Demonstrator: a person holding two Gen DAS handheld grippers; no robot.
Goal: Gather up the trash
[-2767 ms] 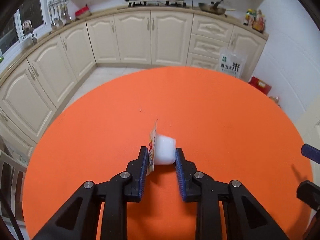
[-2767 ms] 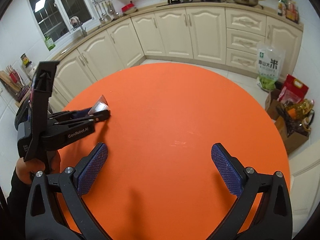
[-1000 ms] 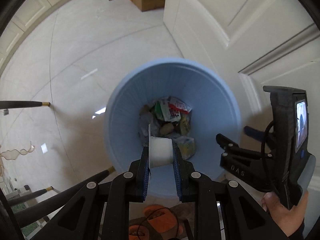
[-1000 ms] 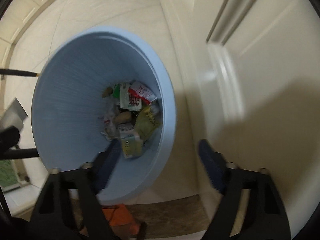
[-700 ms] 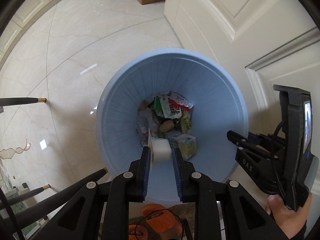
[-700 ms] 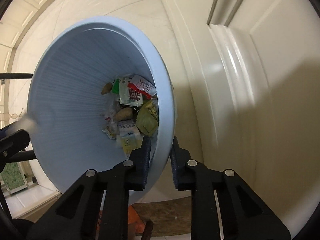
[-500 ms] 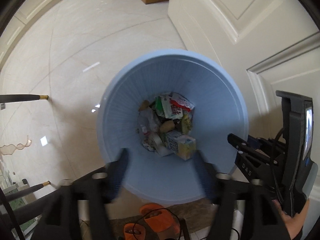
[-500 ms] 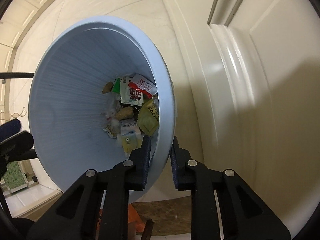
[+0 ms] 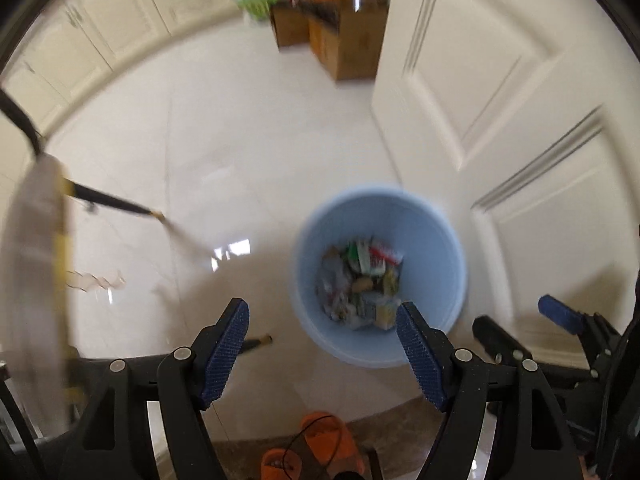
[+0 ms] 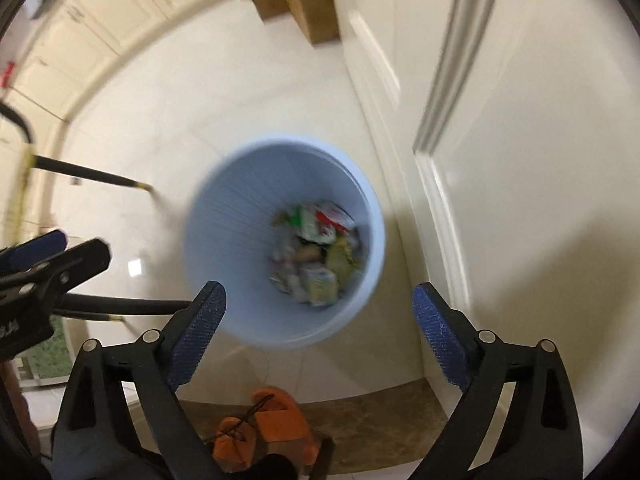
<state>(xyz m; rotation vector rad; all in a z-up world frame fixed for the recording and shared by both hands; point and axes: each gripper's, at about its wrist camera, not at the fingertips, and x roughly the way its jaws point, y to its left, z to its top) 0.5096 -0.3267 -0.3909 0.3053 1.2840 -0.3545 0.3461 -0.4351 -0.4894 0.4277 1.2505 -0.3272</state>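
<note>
Trash (image 9: 362, 280) lies heaped in the blue bin (image 9: 448, 240), below and ahead of both grippers. Left gripper (image 9: 322, 350) and right gripper (image 10: 320, 326) are spread wide with nothing between them, the right's jaws having just been opening, presumably after dropping their pieces.

Black two-finger tool (image 9: 322, 344) with blue ribbed pads (image 9: 226, 350), silver screws.

The left hand-held gripper (image 9: 322, 330) has dropped its white roll into the blue bin (image 9: 448, 248); both grippers' jaws have just been opening, empty.
</note>
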